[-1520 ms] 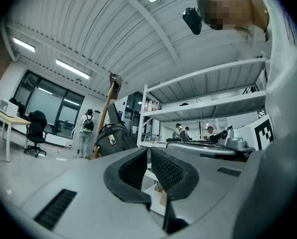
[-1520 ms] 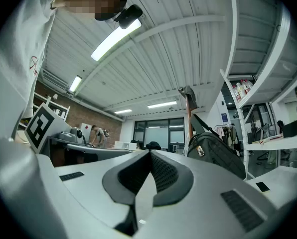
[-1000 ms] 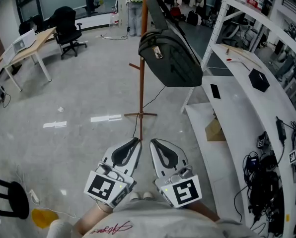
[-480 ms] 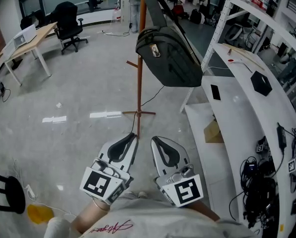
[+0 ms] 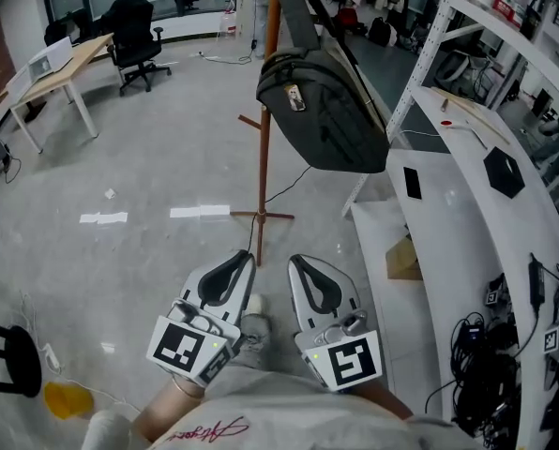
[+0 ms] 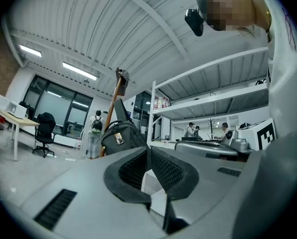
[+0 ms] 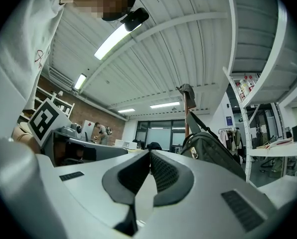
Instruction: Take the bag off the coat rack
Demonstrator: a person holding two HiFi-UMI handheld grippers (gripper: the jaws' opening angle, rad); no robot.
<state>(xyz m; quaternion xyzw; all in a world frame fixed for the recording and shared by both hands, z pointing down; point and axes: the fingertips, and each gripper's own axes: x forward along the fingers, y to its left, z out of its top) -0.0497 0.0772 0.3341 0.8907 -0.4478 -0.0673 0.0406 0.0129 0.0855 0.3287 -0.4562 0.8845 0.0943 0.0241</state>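
A dark grey bag point(image 5: 328, 109) hangs by its strap from a brown wooden coat rack point(image 5: 263, 148) ahead of me. It also shows in the left gripper view as the bag point(image 6: 119, 137) and in the right gripper view as the bag point(image 7: 211, 152), both well beyond the jaws. My left gripper point(image 5: 247, 257) and right gripper point(image 5: 294, 264) are held low, side by side, close to my body and well short of the rack. Both are shut with nothing between the jaws.
A white shelving unit point(image 5: 467, 204) with cables and small items curves along the right. A desk point(image 5: 54, 73) and a black office chair point(image 5: 134, 31) stand at the far left. A cable point(image 5: 279, 195) trails on the floor by the rack's base.
The view has shifted slightly toward the rack; the bag sits a little closer and further right. Both grippers stay together, shut and low. A shoe now shows between them.
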